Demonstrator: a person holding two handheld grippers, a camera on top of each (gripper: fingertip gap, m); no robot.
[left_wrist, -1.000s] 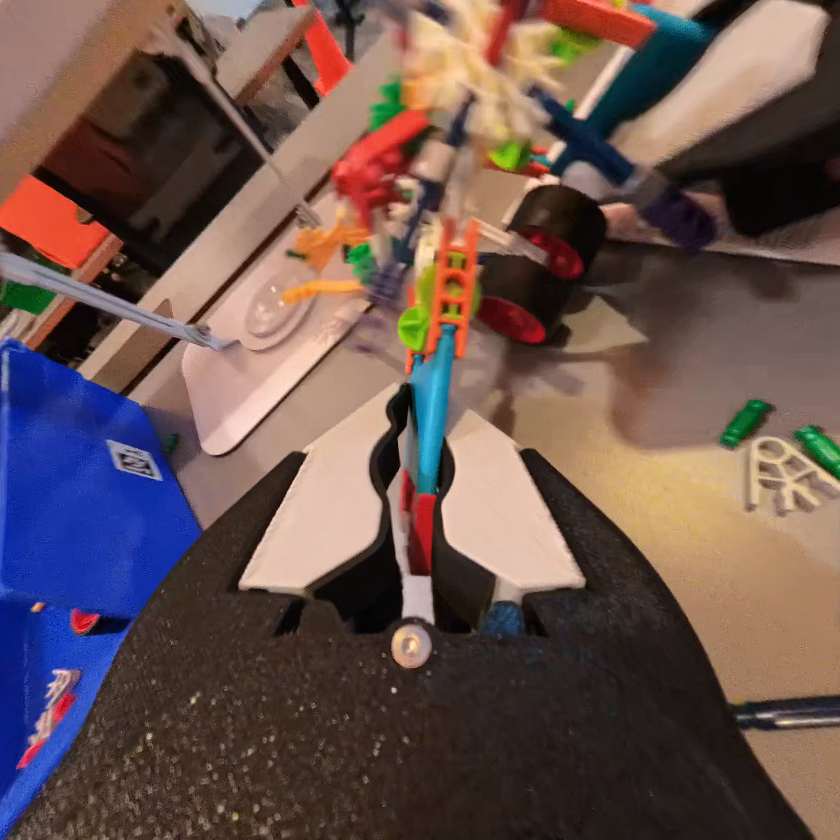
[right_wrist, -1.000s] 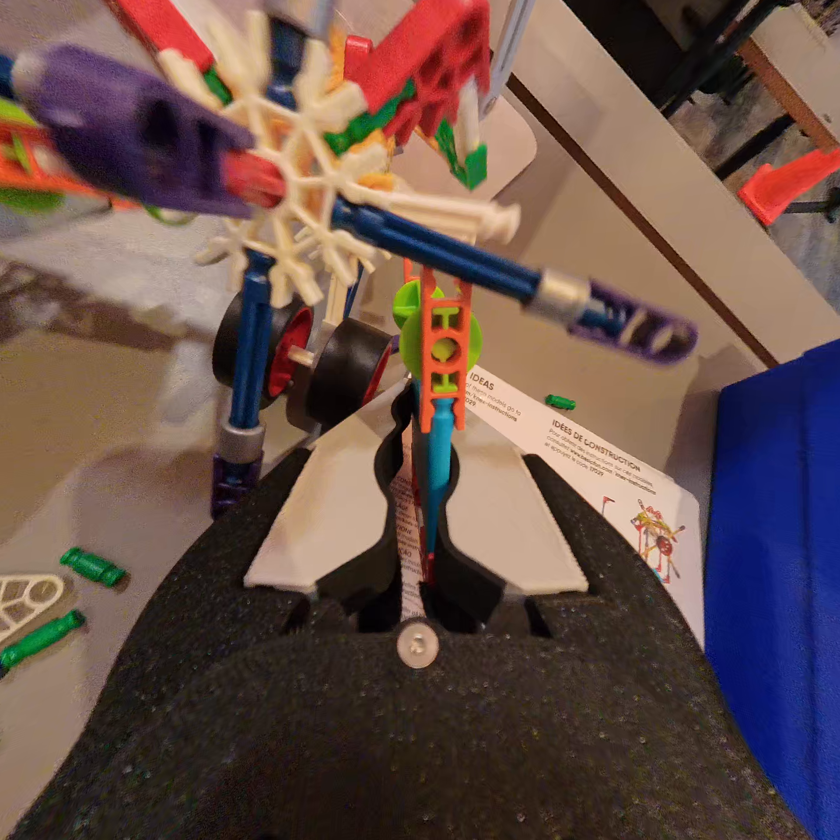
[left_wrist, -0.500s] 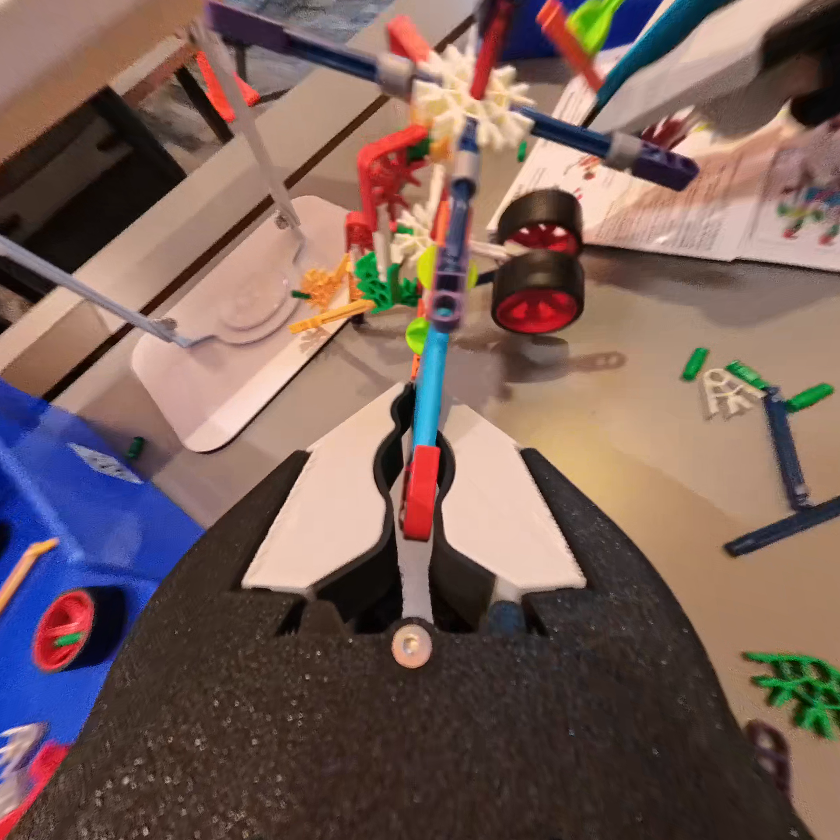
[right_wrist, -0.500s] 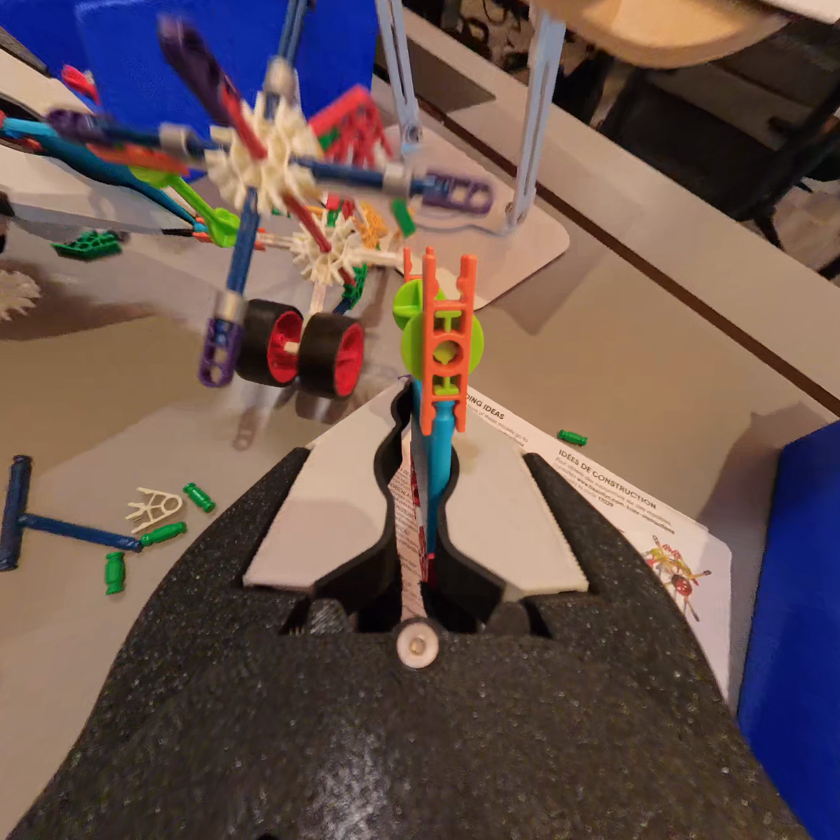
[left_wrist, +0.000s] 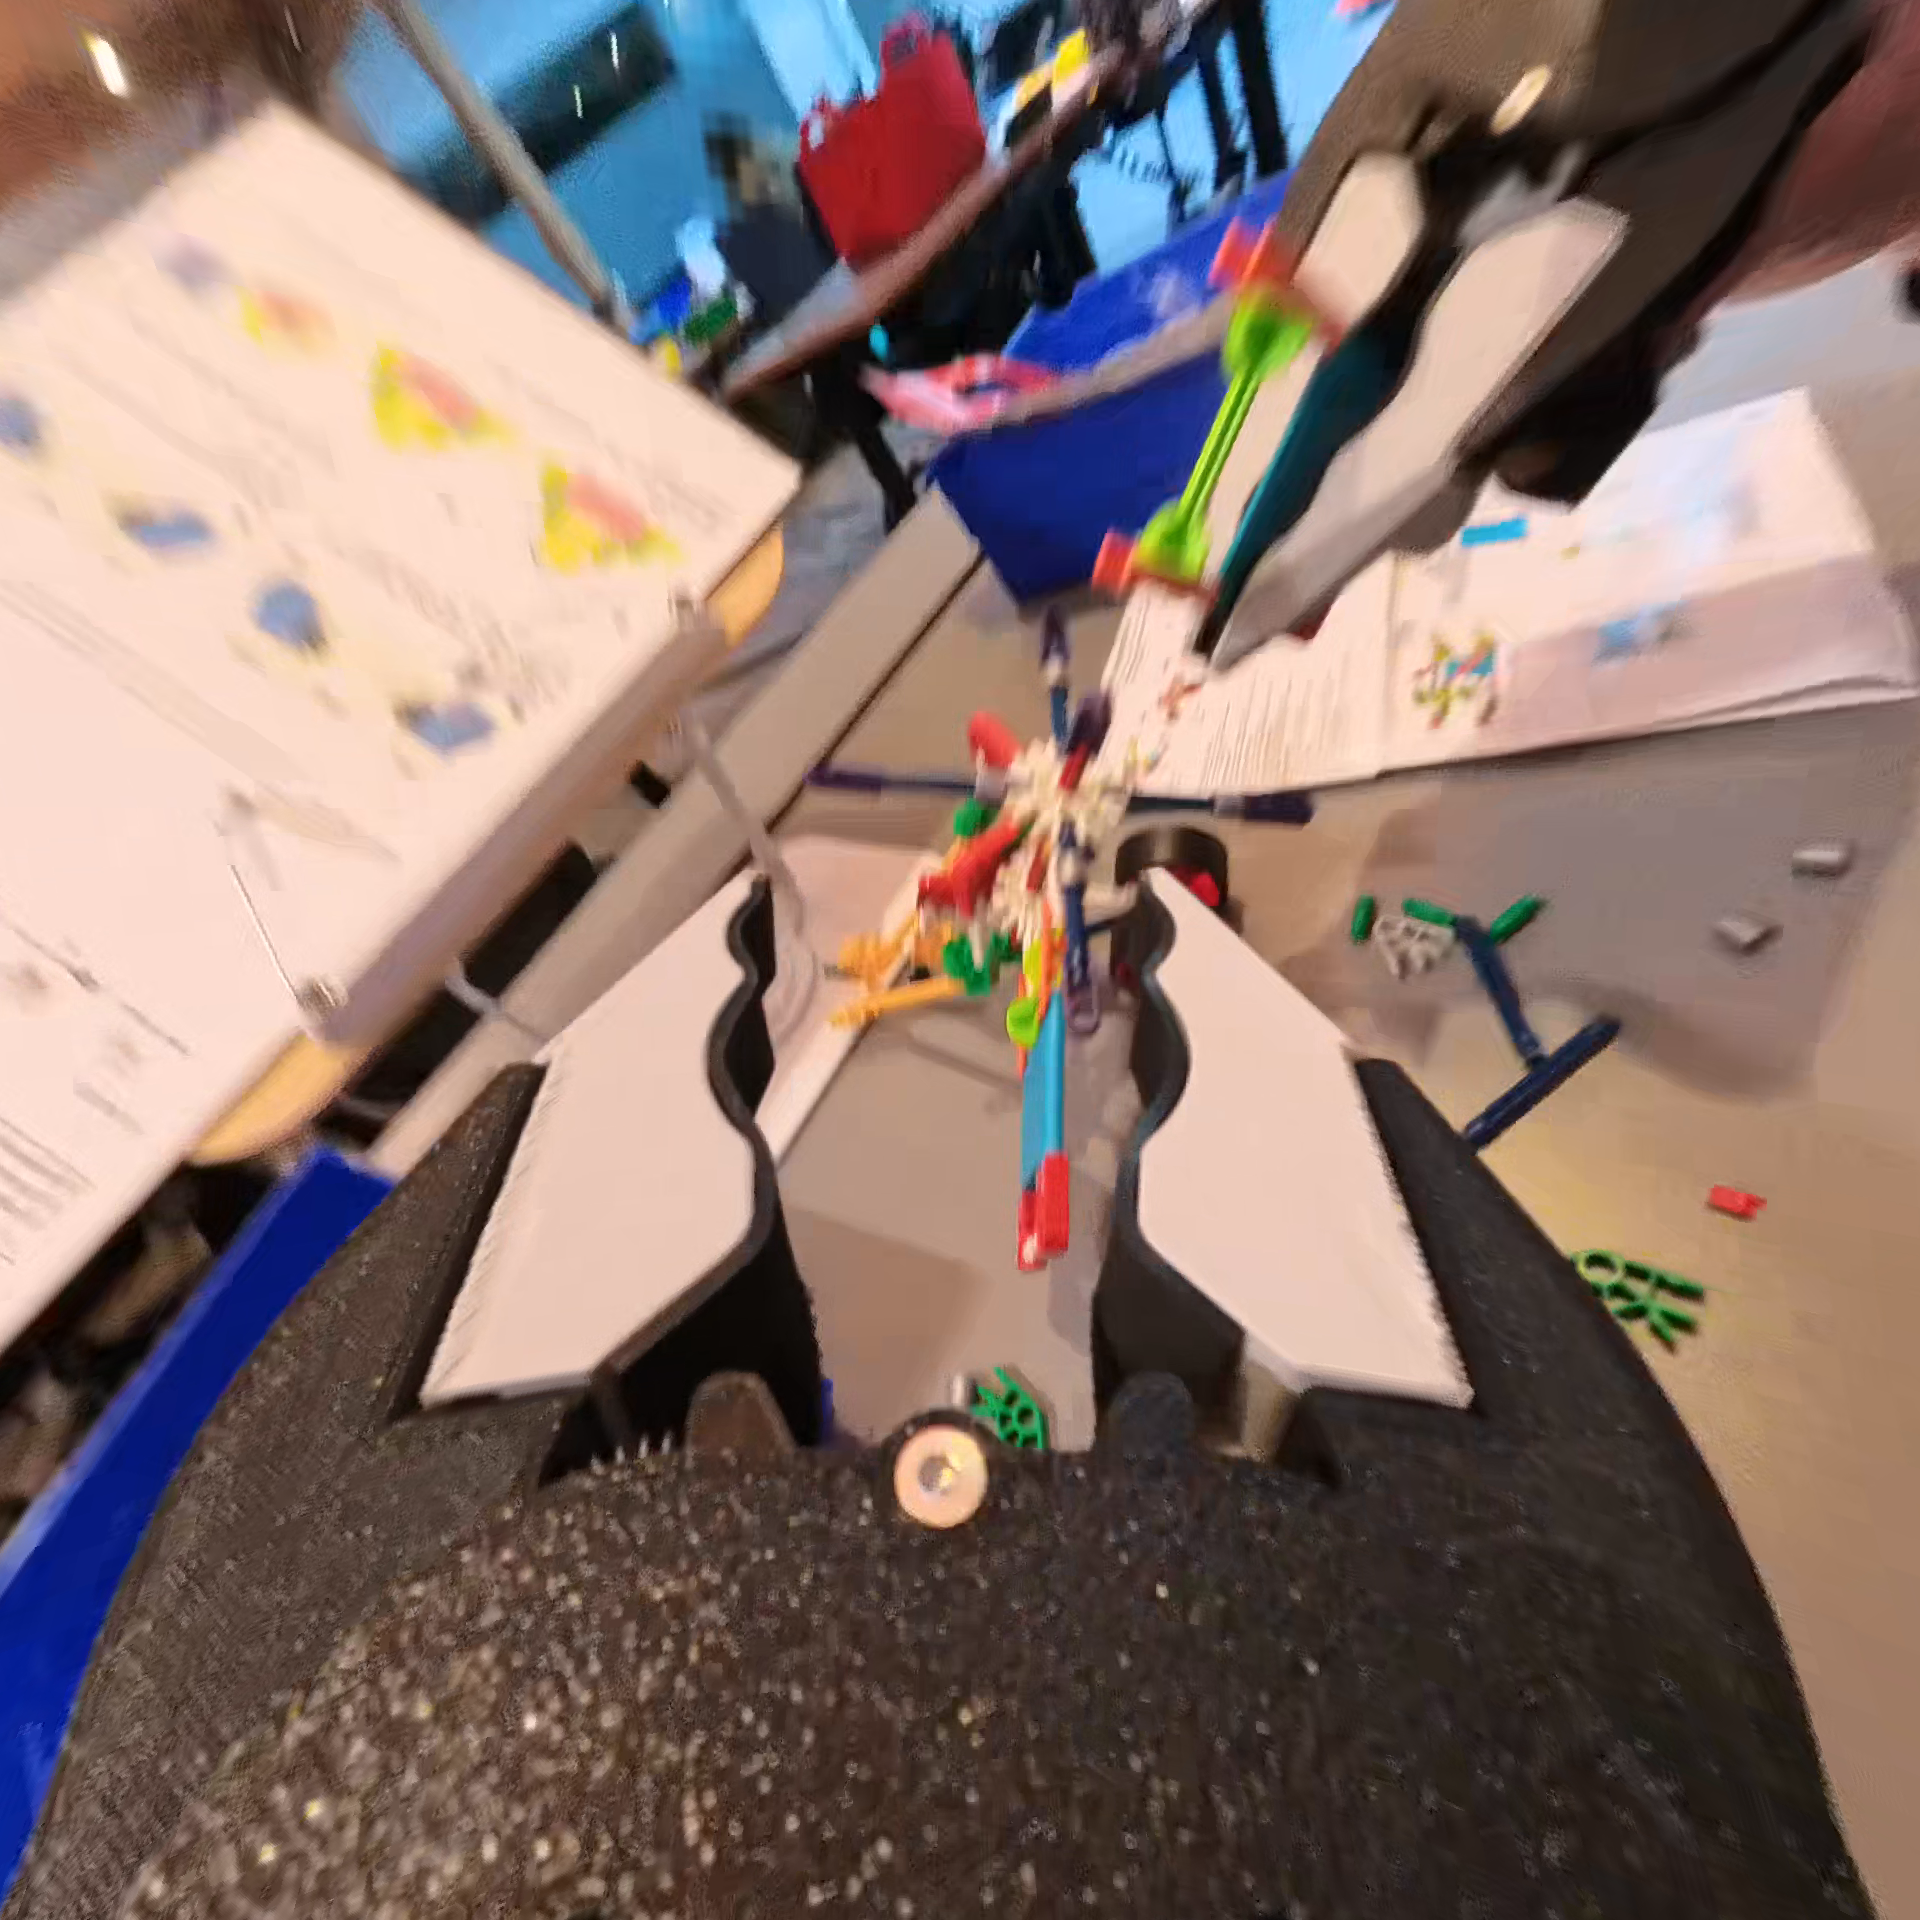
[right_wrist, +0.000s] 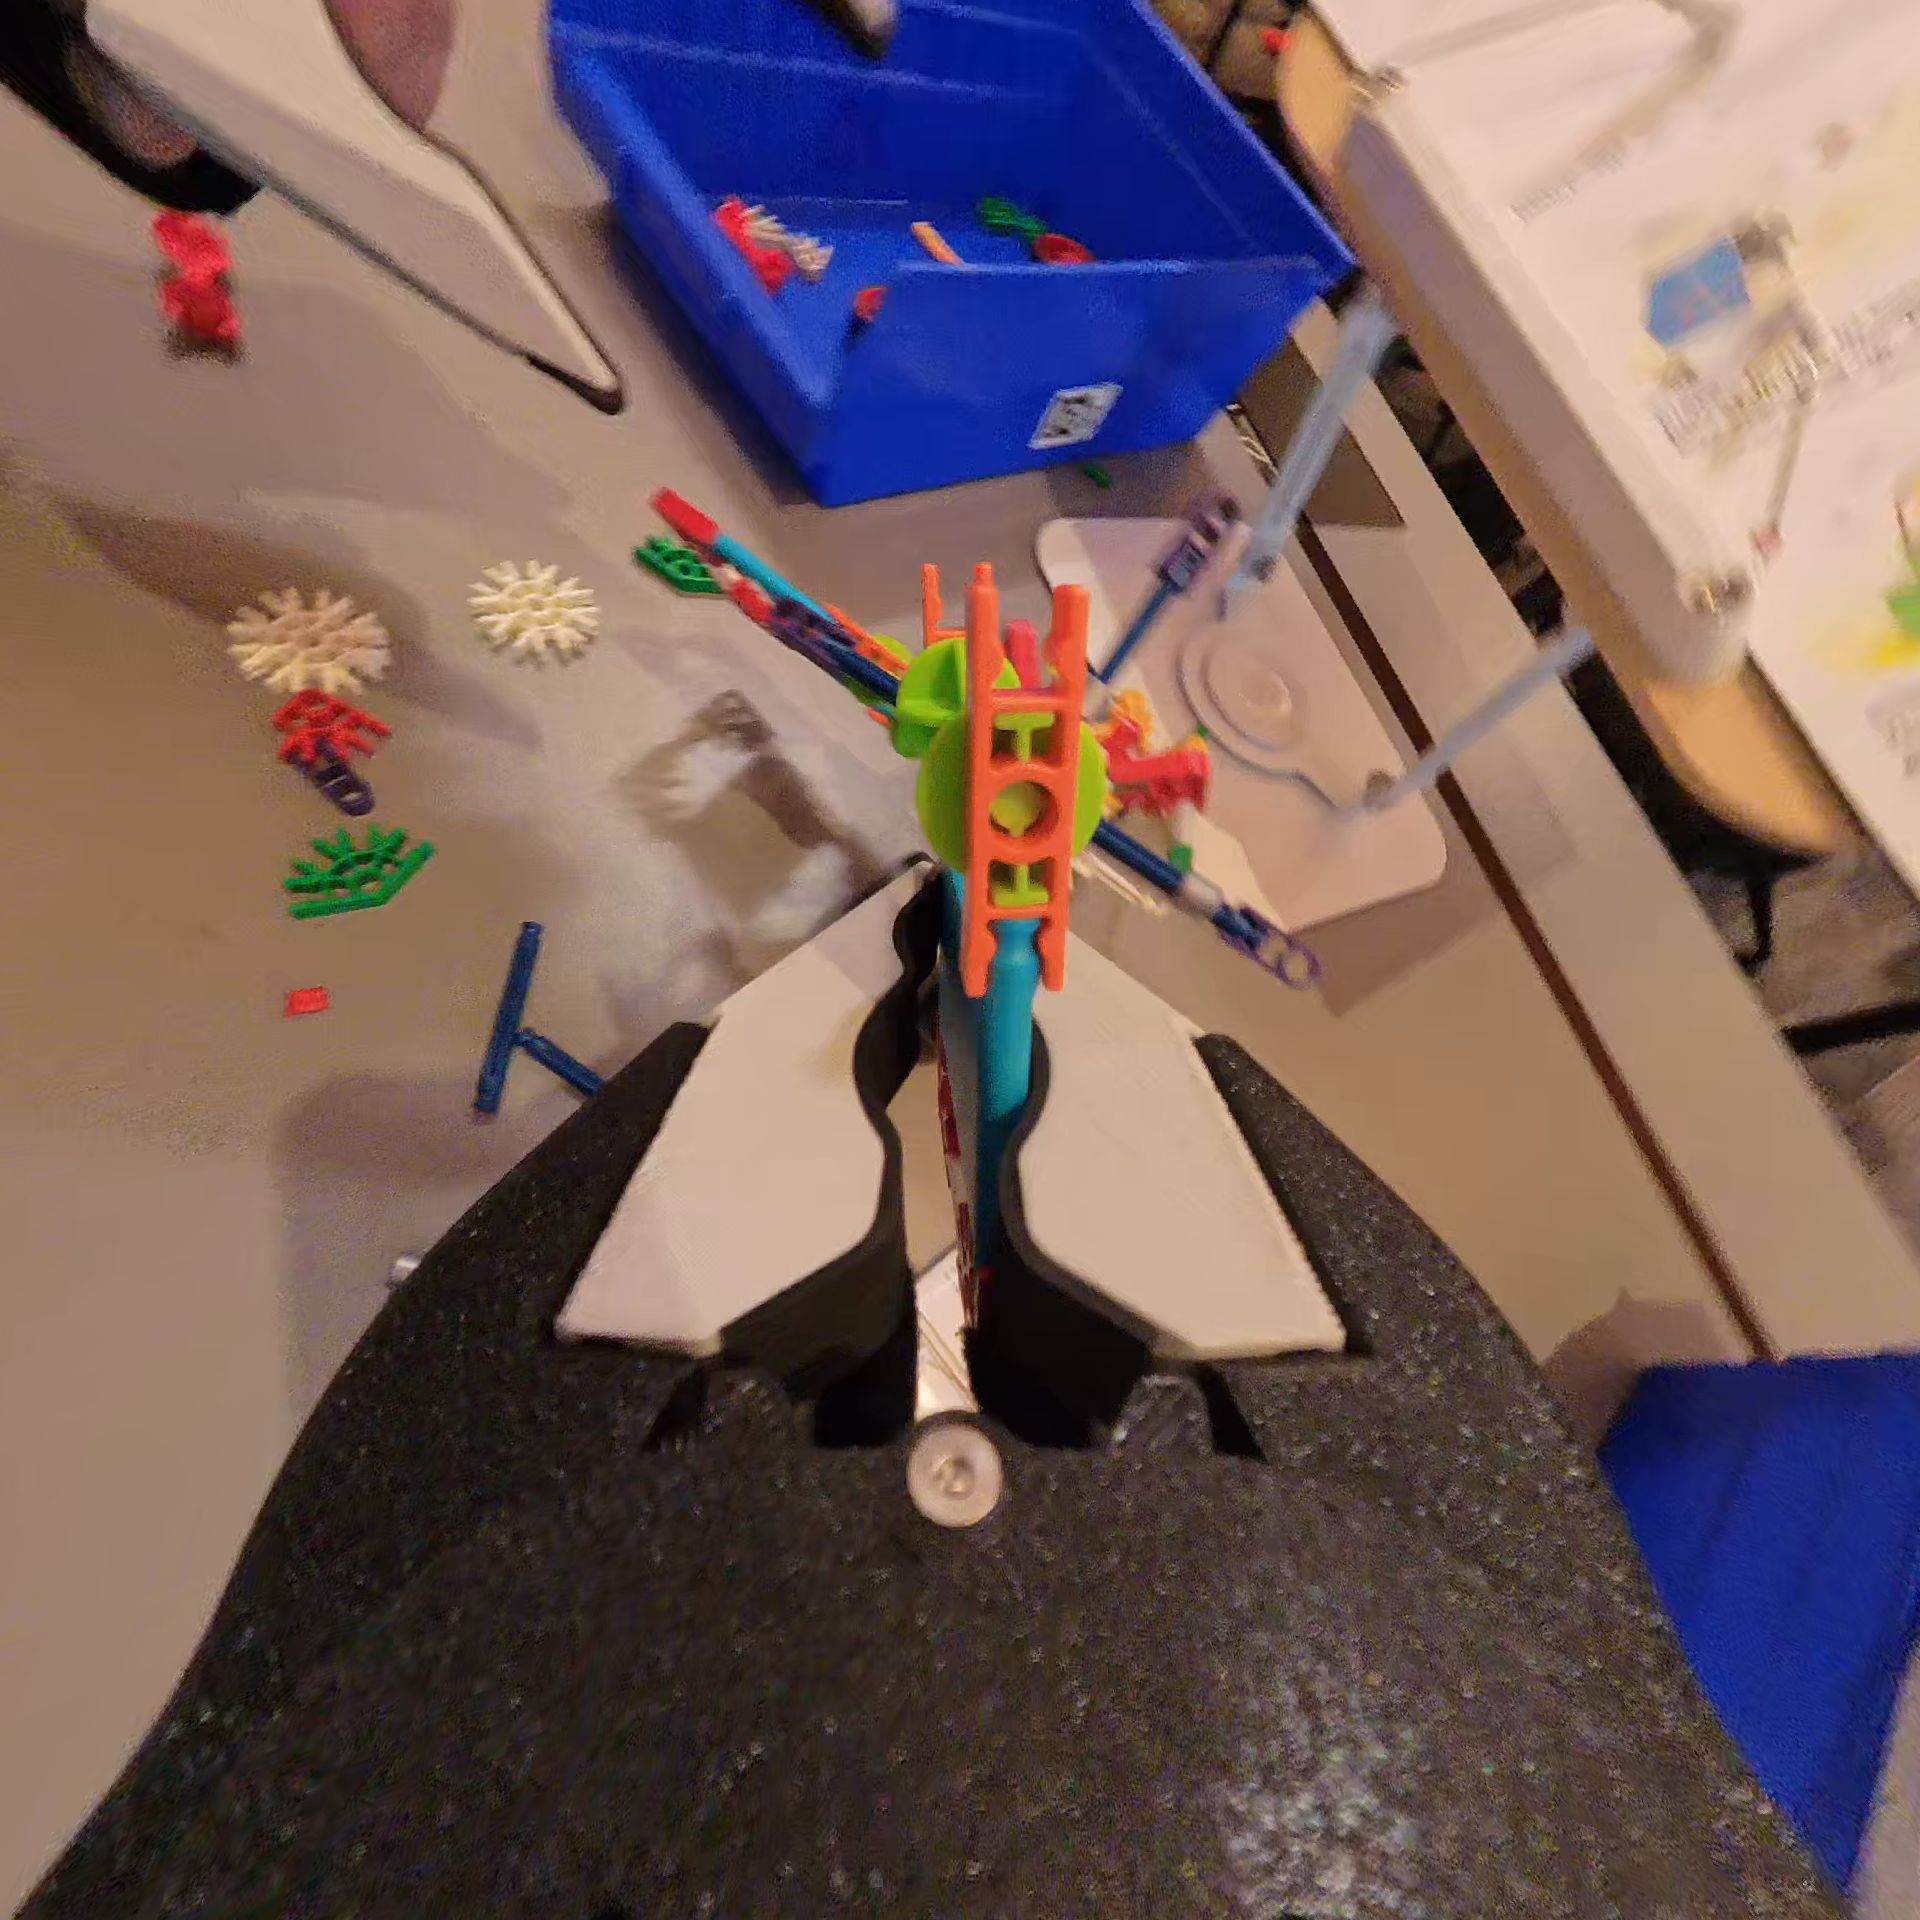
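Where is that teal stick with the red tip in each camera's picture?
Left wrist view: teal rod with red tip, lower centre, lying loose between the open left gripper fingers.
Right wrist view: same rod, upper centre-left, on the table.
Shared landmark: the toy model it joins.

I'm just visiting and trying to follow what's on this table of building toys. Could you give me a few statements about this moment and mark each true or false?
1. The left gripper is clamped on the teal rod with the red end. False: its fingers stand wide apart and the rod lies between them, not pinched.
2. The right gripper holds a teal rod with an orange connector on its tip. True.
3. The blue bin has no pieces in it. False: a few small pieces lie inside.
4. Two white snowflake connectors lie loose on the table. True.
5. A green fan-shaped connector lies on the table. True.
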